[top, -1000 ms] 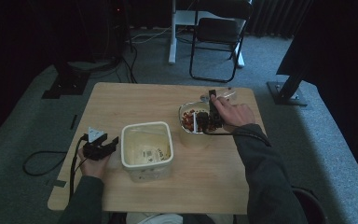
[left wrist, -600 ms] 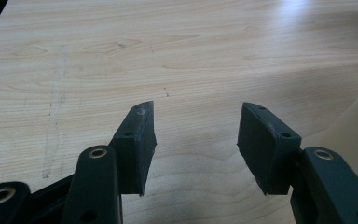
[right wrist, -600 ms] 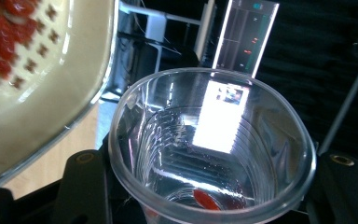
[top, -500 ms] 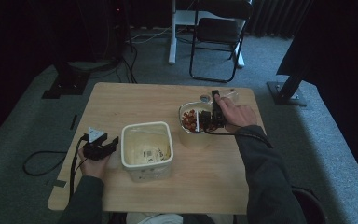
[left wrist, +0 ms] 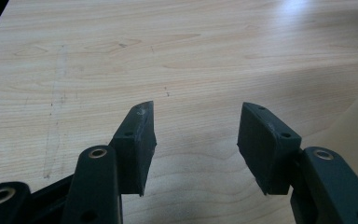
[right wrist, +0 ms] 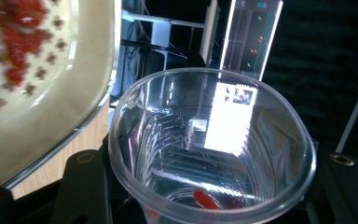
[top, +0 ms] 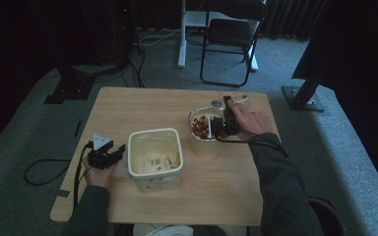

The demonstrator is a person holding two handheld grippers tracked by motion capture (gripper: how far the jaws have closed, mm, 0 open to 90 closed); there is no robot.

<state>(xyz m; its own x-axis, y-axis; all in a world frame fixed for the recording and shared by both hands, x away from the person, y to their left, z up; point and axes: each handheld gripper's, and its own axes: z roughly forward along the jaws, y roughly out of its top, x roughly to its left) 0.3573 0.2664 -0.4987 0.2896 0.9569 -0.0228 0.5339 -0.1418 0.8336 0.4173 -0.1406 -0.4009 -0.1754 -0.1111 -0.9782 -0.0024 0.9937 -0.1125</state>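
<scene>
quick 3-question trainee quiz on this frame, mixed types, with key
1. True or false: the right gripper is shut on a clear cup.
2. The left gripper is: A) gripping the tub, B) open over bare table, C) in the bowl.
3. Fill in: the red and brown pieces lie in the ____, to the right of the tub in the high view.

Key: 1 true; 2 B; 3 bowl.

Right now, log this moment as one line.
right gripper: shut on clear cup, at bowl of red bits | left gripper: open, nothing between, beside tub | table
</scene>
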